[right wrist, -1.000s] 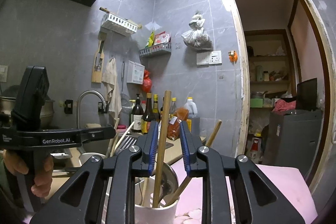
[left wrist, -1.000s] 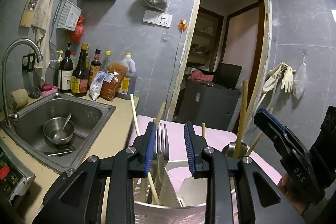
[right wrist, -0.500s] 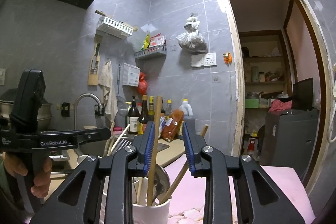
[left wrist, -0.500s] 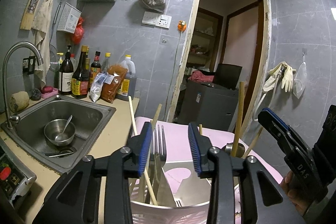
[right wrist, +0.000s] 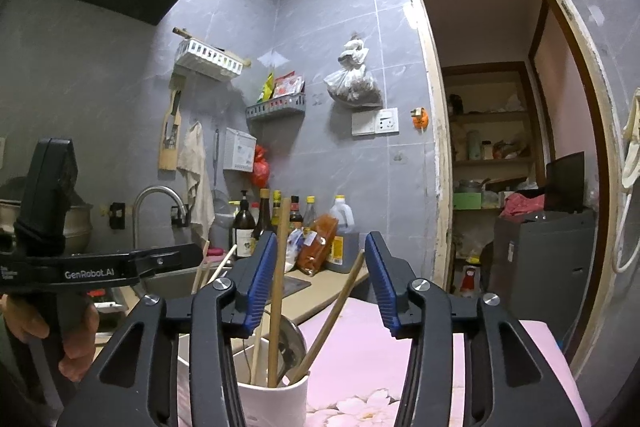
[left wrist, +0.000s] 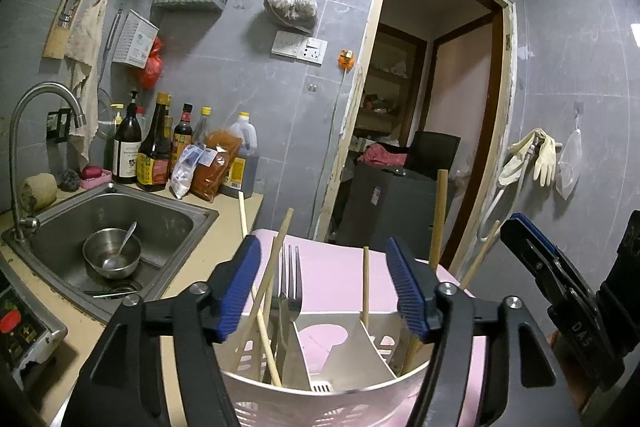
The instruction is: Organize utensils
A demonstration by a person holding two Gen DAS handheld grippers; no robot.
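Your left gripper (left wrist: 324, 283) stood with its jaws well apart, having just been opening. A metal fork (left wrist: 289, 291) stood upright between the blue pads without touching either. The fork rested tines-up in the left compartment of a pale, divided utensil holder (left wrist: 332, 393), together with several wooden chopsticks (left wrist: 262, 291). The holder sat on a pink cloth (left wrist: 332, 267) beside the sink (left wrist: 132, 223), where a steel bowl (left wrist: 112, 253) held a spoon.

Your right gripper (right wrist: 320, 281) also had its jaws apart, having just been opening. A thick wooden stick (right wrist: 279, 291) rose between the pads, close to the left pad; you could not tell whether it touched. A thinner stick (right wrist: 332, 319) leaned toward the right. Both stood in a white cup (right wrist: 272, 403) on the pink cloth. Your left hand (right wrist: 72, 339) gripped its tool's handle at the left edge of the right wrist view.
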